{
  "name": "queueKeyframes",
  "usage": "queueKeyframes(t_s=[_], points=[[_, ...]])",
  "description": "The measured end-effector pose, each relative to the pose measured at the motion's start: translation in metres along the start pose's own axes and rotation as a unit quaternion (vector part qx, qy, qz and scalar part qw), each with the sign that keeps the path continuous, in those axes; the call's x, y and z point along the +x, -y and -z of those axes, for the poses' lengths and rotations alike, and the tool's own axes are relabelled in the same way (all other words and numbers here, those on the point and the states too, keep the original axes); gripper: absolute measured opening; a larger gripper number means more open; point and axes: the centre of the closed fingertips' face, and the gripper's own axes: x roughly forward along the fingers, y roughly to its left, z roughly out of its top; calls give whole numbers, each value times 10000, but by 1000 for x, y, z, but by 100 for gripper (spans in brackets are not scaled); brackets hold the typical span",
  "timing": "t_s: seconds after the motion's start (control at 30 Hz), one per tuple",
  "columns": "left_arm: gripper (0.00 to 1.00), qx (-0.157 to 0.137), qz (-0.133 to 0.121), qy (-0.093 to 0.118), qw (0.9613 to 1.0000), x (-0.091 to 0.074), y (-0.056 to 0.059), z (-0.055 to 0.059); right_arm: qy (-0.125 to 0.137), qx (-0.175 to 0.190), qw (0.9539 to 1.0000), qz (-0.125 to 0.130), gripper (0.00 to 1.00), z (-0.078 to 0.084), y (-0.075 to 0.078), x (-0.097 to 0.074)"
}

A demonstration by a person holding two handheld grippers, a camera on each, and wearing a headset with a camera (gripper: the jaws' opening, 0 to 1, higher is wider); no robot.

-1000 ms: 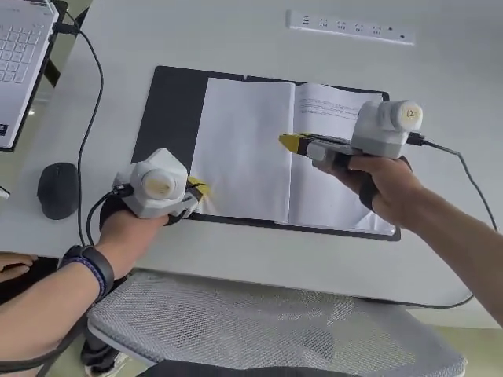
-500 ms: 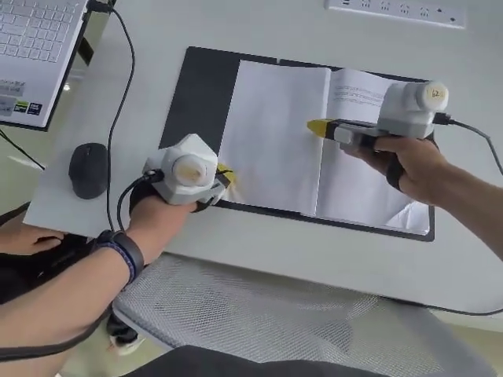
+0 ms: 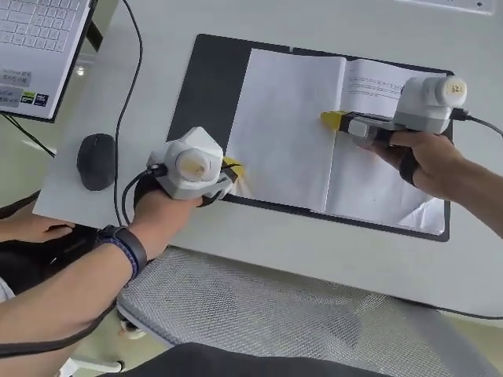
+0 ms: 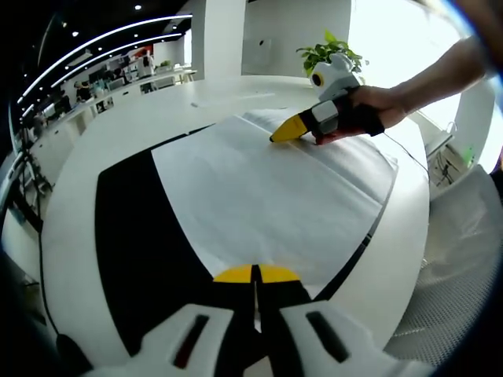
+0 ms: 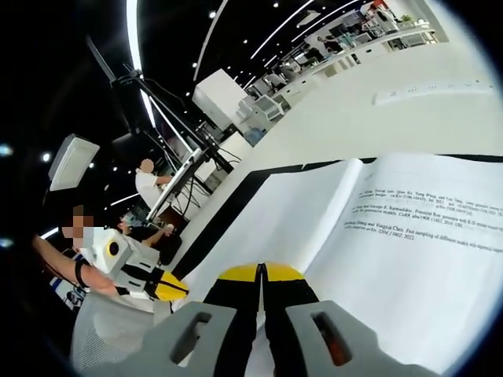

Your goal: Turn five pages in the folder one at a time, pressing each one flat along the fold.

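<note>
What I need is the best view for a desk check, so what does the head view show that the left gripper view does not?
Head view, not the left gripper view: the laptop, the mouse, the mesh chair and printed lines on the right page. Left gripper view, not the head view: a potted plant and ceiling lights beyond the desk. Both: the black folder, the blank left page, and the right gripper, jaws shut, its tip at the fold.
</note>
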Motion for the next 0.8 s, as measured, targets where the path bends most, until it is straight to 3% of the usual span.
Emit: queueKeyframes(t_s=[0.3, 0.4, 0.67, 0.73, 0.8], points=[[0, -57, -19, 1, 10000, 0, 0, -1, 192, 177, 9996, 50, 0, -22, 20, 10], [0, -94, -20, 9, 10000, 0, -1, 0, 280, 248, 9992, 125, 0, -37, 39, 13], [0, -163, -32, 18, 9999, 1, -1, 0, 528, 504, 9970, 272, 0, -59, 64, 20], [0, -171, -34, 18, 9998, 1, -1, 0, 625, 600, 9957, 313, 0, -73, 81, 23], [0, -180, -40, 19, 9998, 1, -1, 0, 728, 740, 9939, 358, 0, -72, 82, 25]])
